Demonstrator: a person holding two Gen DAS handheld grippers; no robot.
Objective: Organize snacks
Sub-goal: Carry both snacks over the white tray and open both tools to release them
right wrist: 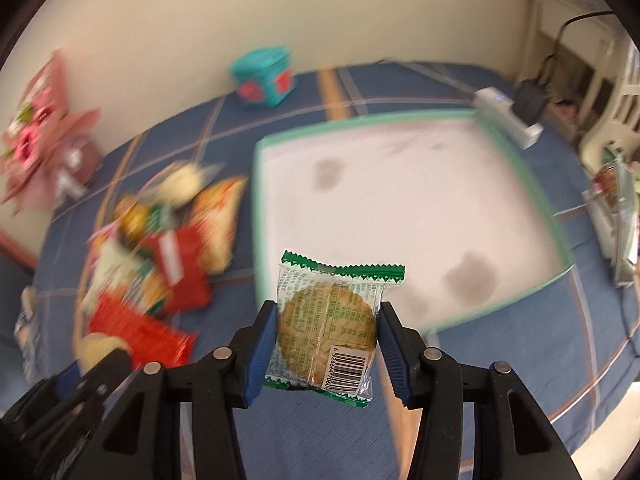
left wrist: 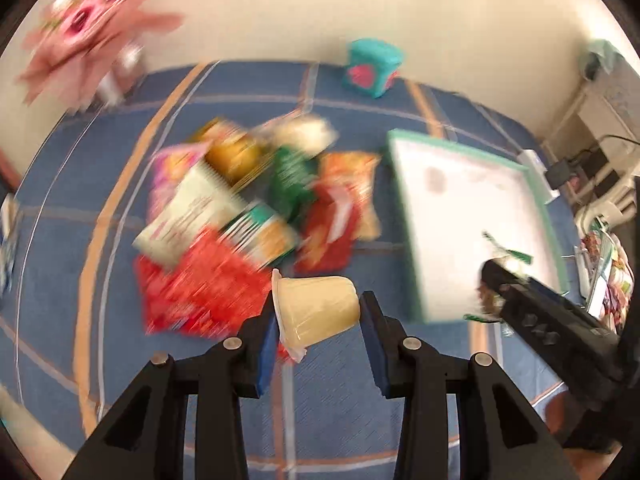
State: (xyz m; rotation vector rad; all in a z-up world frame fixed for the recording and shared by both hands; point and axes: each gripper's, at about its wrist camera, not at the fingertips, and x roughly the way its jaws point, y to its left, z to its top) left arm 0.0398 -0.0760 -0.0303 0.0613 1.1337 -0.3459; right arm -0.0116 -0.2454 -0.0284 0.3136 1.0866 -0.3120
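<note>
The left gripper (left wrist: 318, 314) jaws are clamping a jelly cup (left wrist: 316, 308); the right gripper (right wrist: 328, 332) jaws are gripping 1 wrapped biscuit (right wrist: 330, 322)

tray (right wrist: 400, 200) is wide open inside; snack pile (right wrist: 160, 256) crowds its left, charger block (right wrist: 508, 116) at its far-right corner.

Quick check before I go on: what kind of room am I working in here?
Probably a home room, not a lab: a round table under a blue plaid tablecloth, a pile of snack packets beside a white tray, pink paper flowers against a plain wall.
</note>
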